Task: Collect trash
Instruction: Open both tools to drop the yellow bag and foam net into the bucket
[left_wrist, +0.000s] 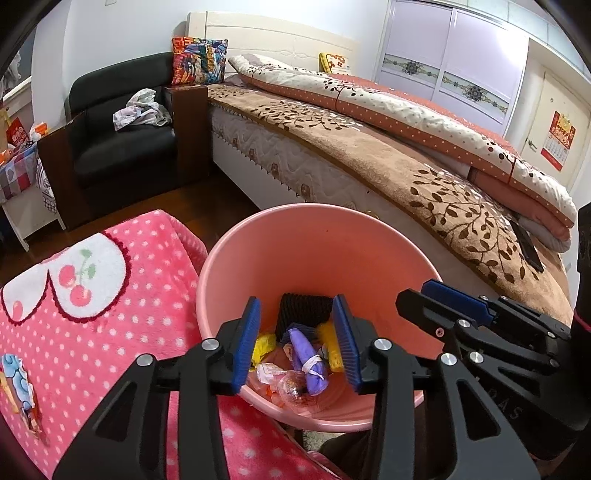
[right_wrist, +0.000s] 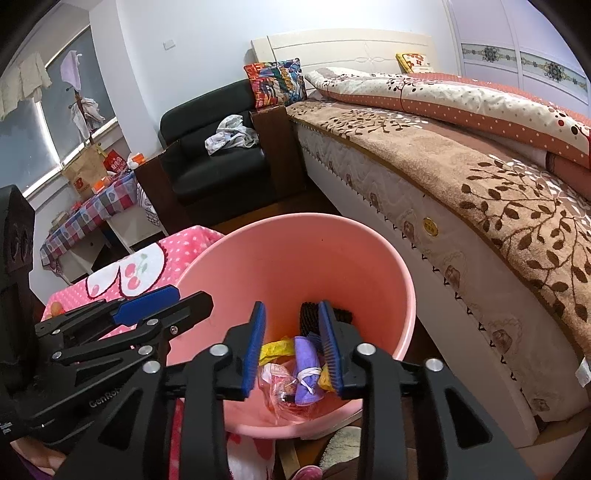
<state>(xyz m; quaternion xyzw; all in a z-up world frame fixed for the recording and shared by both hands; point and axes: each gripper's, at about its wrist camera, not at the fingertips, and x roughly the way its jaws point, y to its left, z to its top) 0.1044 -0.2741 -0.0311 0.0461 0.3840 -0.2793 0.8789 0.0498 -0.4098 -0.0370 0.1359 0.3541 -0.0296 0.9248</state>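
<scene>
A pink bin (left_wrist: 321, 258) holds a purple bundle (left_wrist: 308, 356) and yellow scraps (left_wrist: 264, 345). Beside it lies a pink white-dotted blanket (left_wrist: 122, 325) with red cherries; the bed cover (left_wrist: 461, 192) is tan with brown leaves.

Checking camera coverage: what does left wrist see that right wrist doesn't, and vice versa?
Left wrist only: the red calendar on the door, a dark flat object lying on the brown bedspread, and much more of the pink cherry blanket.

Right wrist only: the window with cloths hung beside it, and the brown paper bag on the checked table.

Both: the pink bin holding the purple bundle and yellow wrappers, the black armchair, the bed, and both grippers over the bin, jaws apart and empty.
</scene>
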